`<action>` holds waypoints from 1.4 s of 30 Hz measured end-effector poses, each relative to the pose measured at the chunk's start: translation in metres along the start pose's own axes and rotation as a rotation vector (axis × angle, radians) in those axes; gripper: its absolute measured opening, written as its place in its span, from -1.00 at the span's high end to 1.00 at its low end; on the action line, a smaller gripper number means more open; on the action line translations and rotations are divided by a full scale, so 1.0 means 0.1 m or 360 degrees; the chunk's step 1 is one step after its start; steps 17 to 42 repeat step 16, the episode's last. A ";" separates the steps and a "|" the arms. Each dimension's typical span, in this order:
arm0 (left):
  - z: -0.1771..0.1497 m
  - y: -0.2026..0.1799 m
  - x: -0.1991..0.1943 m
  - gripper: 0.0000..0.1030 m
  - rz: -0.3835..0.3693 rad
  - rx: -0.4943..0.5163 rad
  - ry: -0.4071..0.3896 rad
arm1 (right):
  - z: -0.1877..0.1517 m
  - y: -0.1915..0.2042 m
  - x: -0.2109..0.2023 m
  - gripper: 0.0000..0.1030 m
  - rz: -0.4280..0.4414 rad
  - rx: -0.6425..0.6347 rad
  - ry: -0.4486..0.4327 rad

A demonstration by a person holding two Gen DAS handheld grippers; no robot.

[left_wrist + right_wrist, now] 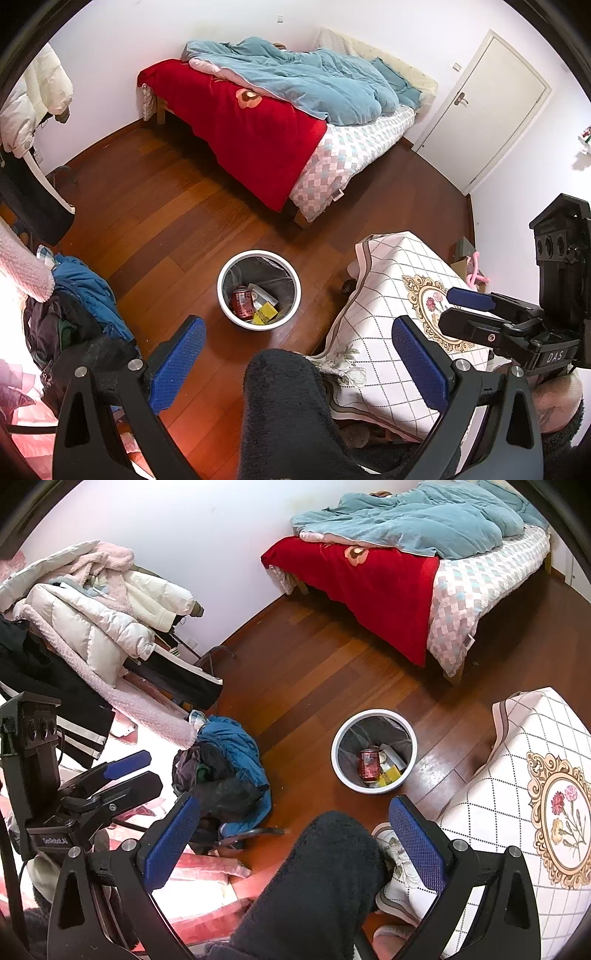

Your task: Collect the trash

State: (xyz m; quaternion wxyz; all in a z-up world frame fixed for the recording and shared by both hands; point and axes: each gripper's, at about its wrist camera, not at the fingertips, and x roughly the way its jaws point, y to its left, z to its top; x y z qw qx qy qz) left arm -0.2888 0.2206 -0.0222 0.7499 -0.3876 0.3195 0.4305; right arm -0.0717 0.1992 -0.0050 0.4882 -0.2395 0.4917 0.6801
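Two grippers hang over a bedroom floor, both with jaws spread wide and holding nothing: the left gripper and the right gripper. Between them stands one white bin, near one bed. Inside it lie one red can, one yellow packet and one white carton. One cloth-covered desk stands beside the bin.

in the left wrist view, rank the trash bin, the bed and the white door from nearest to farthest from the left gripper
1. Trash bin: on the floor just ahead of the open left gripper.
2. Bed: across the floor, beyond the bin.
3. White door: far right, past the head end of the bed.
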 end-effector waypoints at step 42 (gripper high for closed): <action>-0.04 0.01 0.00 -1.00 0.0015 0.0001 -0.0015 | 0.00 0.11 0.01 -1.00 0.0027 -0.0029 0.0002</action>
